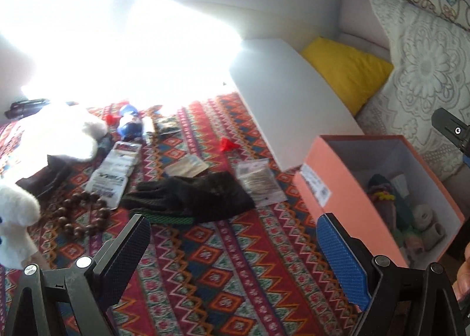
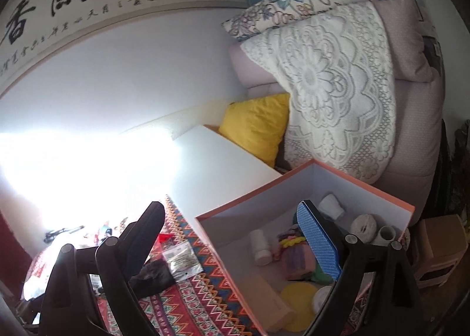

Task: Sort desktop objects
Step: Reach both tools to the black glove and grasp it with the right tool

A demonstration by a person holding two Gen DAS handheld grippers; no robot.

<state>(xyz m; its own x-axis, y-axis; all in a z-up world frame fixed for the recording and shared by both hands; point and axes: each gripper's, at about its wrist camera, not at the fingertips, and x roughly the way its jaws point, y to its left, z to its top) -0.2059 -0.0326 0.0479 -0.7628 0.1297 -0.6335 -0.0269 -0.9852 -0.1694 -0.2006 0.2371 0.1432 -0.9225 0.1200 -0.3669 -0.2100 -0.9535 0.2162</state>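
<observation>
With both my left fingers (image 1: pixel 232 251) and right fingers (image 2: pixel 232 236) spread empty, I'd drop squarely over the black glove (image 1: pixel 191 196) before carrying it to the box (image 1: pixel 337 189).

glove (image 1: pixel 191 195) on tablecloth (image 1: pixel 235 262), box (image 1: pixel 346 189) to its right, cushion (image 1: pixel 346 72) behind

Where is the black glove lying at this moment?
In the left wrist view the black glove lies flat on the patterned cloth, left of the orange box, between the wooden beads and a clear packet.
</observation>
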